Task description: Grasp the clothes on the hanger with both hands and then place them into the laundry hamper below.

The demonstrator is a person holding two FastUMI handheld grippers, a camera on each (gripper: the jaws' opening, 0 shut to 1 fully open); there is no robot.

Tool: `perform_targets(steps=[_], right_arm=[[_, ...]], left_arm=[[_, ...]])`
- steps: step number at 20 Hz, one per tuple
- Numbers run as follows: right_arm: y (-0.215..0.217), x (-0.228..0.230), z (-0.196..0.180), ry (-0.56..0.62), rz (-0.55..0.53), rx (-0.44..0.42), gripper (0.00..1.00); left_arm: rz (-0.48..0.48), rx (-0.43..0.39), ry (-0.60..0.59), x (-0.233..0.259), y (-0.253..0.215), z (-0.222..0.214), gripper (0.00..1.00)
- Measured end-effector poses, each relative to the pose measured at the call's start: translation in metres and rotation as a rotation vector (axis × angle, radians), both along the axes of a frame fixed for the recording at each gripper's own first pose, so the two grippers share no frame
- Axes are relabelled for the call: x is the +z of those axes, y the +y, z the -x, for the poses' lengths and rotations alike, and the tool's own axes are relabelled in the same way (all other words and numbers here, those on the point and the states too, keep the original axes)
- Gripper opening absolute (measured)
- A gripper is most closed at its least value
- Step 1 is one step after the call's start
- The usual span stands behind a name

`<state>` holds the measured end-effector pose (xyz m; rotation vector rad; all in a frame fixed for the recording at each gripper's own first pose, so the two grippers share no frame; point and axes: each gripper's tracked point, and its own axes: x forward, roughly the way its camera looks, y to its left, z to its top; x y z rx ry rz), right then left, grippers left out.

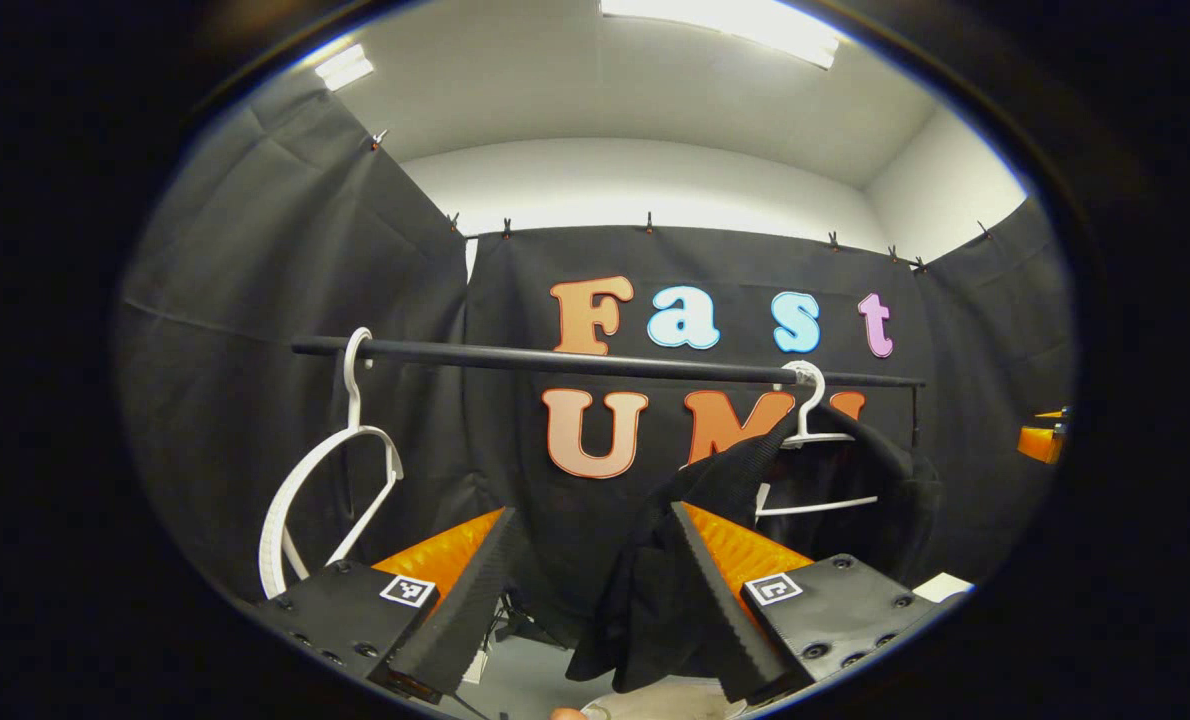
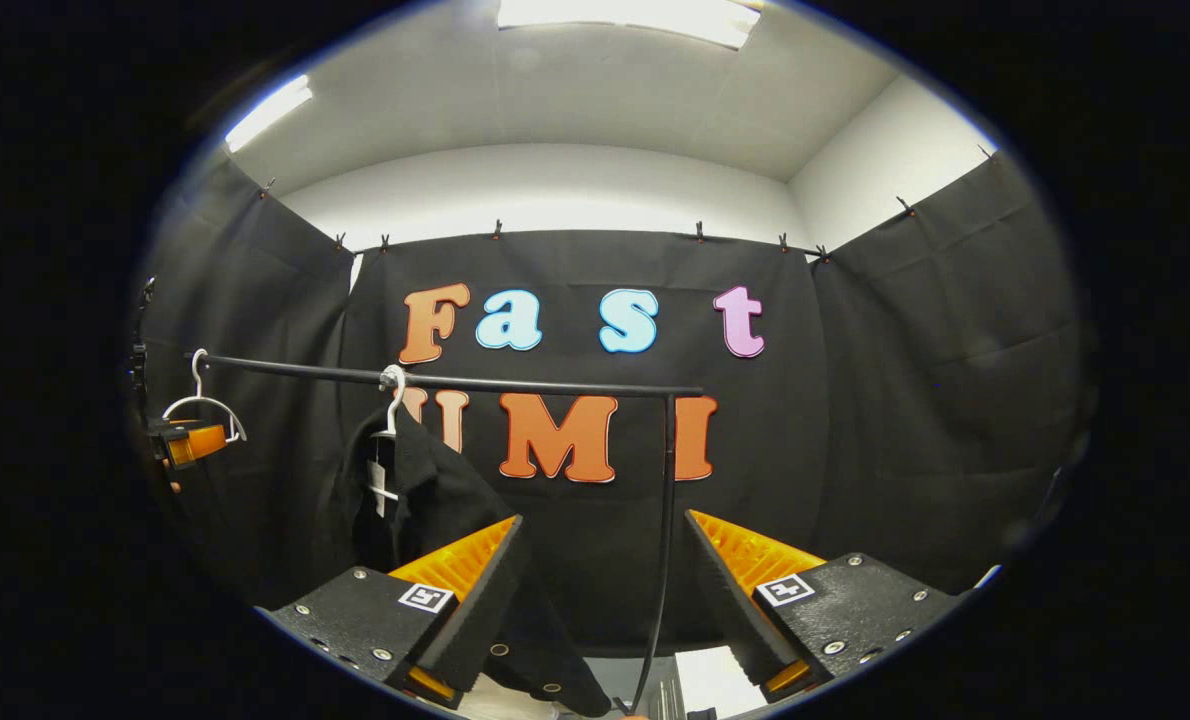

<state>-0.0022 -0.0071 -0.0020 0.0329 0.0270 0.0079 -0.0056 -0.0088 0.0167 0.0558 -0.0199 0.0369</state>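
The step in hand looks like the approach: the garment (image 1: 845, 490) hangs on its hanger (image 1: 805, 405) on the rail (image 1: 595, 362), not yet grasped. The left gripper (image 1: 585, 600) and the right gripper (image 2: 600, 600) both have fingers wide apart, holding nothing. Next, each must close on the cloth. An empty hanger (image 1: 330, 490) hangs well apart; the rail's post (image 2: 667, 520) stands before the right gripper. I cannot make out the hamper

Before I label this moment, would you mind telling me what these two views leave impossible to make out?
- Laundry hamper: not identifiable; the left gripper view's lower edge cuts off a pale shape under the black garment.
- Garment's type and full outline: dark cloth against the dark wall, partly behind the left gripper fingers.
- In the right gripper view, the garment's hem runs behind the right gripper fingers and off the edge.
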Motion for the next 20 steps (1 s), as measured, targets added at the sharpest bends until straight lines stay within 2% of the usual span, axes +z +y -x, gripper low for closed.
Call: perform_targets(steps=[5,7,11,13,15,16,17,20], right_arm=[[-0.001,-0.002,0.000,0.006,-0.001,-0.004,1.00],[0.003,-0.004,0.000,0.010,0.004,-0.004,1.00],[0.014,-0.012,-0.002,0.020,-0.004,0.005,1.00],[0.022,-0.018,-0.004,0.027,-0.005,0.015,1.00],[0.035,-0.024,-0.007,0.035,-0.004,0.030,1.00],[0.042,-0.027,-0.010,0.036,-0.002,0.037,0.94],[0.048,-0.030,-0.012,0.037,0.001,0.043,1.00],[0.072,-0.047,-0.021,0.053,0.005,0.060,1.00]], left_arm=[[-0.001,0.015,-0.010,0.002,0.008,0.004,0.96],[0.007,0.012,-0.001,0.000,0.007,0.005,0.93],[0.000,0.018,0.005,-0.004,0.013,0.003,1.00],[0.008,0.016,0.008,-0.007,0.014,0.004,0.96],[0.010,0.018,0.016,-0.011,0.019,0.003,1.00],[0.011,0.019,0.018,-0.012,0.020,0.003,1.00],[0.012,0.020,0.020,-0.014,0.022,0.004,1.00],[0.016,0.022,0.036,-0.023,0.026,0.000,0.96]])
